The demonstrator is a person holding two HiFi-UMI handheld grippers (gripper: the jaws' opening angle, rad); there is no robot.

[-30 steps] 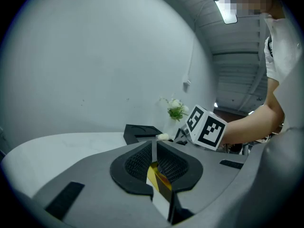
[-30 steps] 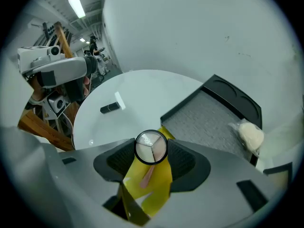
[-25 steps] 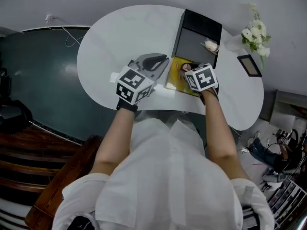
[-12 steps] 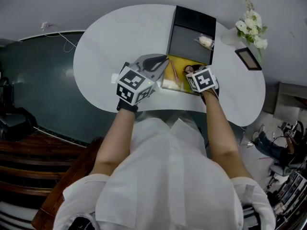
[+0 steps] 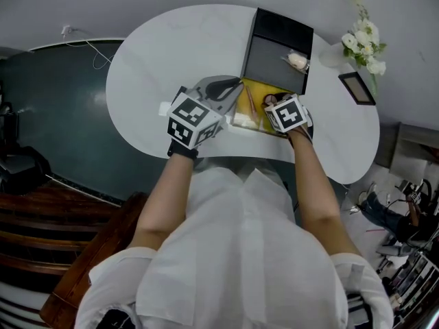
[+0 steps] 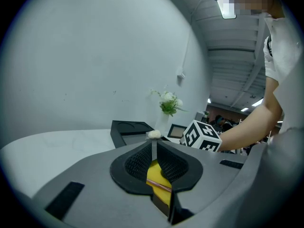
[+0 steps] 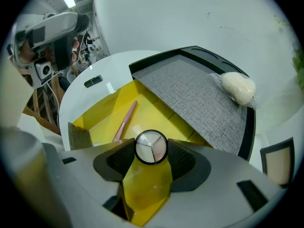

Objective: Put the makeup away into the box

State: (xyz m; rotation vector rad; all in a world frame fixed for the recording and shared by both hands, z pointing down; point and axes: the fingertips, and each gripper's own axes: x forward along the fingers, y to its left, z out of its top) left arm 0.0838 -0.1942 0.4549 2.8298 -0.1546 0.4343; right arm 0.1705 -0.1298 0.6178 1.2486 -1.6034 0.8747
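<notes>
A box with a yellow inside lies open on the white table, its grey-lined black lid folded back. My right gripper is shut on a round compact with three pale shades and holds it just above the yellow inside. A pink pencil lies in the box. My left gripper is shut on the thin left wall of the box; in the head view the left gripper sits at the box's left edge. A white puff rests on the lid.
A vase of white flowers and a small picture frame stand at the table's right side. The table's near edge runs just under both grippers. A wooden chair and the dark floor lie to the left.
Hardly anything moved: the head view shifted a little, and both grippers keep their places at the box.
</notes>
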